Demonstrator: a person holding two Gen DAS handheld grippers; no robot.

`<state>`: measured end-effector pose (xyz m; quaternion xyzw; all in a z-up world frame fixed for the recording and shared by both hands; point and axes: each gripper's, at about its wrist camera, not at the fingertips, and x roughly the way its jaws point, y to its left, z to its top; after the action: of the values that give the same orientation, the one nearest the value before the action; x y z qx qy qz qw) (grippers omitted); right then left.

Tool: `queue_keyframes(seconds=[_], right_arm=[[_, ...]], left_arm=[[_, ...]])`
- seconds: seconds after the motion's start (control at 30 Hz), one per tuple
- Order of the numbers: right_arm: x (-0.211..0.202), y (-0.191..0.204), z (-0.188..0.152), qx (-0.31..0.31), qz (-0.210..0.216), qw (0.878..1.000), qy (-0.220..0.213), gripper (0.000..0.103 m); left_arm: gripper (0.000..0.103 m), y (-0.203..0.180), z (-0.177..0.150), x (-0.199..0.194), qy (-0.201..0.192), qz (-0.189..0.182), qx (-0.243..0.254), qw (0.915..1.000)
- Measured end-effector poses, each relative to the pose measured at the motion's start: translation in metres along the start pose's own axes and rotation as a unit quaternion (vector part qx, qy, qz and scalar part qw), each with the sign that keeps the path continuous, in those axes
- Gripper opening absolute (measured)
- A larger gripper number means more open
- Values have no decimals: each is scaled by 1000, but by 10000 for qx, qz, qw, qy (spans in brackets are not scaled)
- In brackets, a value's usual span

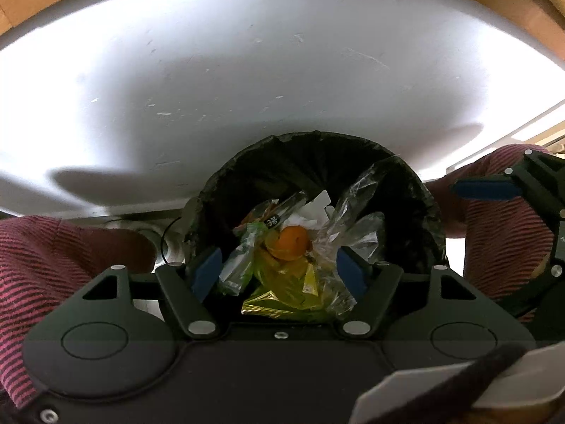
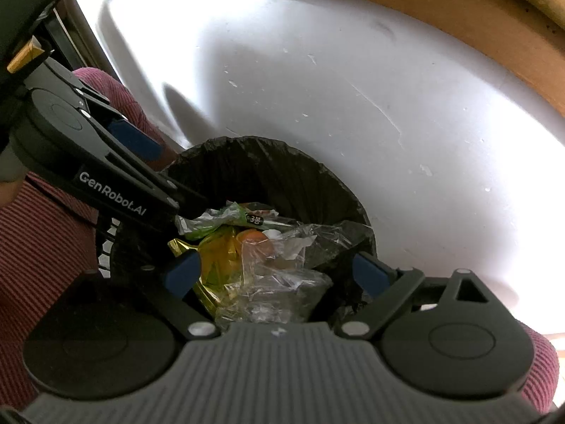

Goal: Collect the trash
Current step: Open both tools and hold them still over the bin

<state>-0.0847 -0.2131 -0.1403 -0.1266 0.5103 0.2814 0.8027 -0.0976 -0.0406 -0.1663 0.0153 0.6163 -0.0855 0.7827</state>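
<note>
Both claws, left claw (image 1: 279, 268) and right claw (image 2: 277, 272), gape empty over the bin (image 1: 416, 190); crinkly wrappers (image 1: 282, 289) look light, slippery; pinch bunched folds.

Piled trash (image 1: 282, 258) hides the bin (image 1: 416, 190) bottom.

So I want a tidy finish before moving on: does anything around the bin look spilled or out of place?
Nothing spilled. The clear plastic wrapper sticks up past the rim of the bin; the rest sits inside.

Black grippers (image 1: 279, 272), blue pads (image 1: 206, 272), silver screws; maroon striped trousers (image 1: 53, 258).
</note>
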Motion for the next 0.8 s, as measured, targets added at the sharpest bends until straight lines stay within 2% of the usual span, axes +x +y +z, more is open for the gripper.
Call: queue_keyframes(seconds=[0.37,0.6,0.8], right_arm=[[0,-2,-1,27,-5,10000,-8,97],[-1,-2,-1,78,-22,10000,-17,97],[-1,-3,-2,87,-24,10000,-13,97]], left_arm=[[71,0,-1,3,-7,84,3,10000],[81,2,-2,3,-29,39,-69,10000],[84,1,-1,5,-21,126,-56,9999]])
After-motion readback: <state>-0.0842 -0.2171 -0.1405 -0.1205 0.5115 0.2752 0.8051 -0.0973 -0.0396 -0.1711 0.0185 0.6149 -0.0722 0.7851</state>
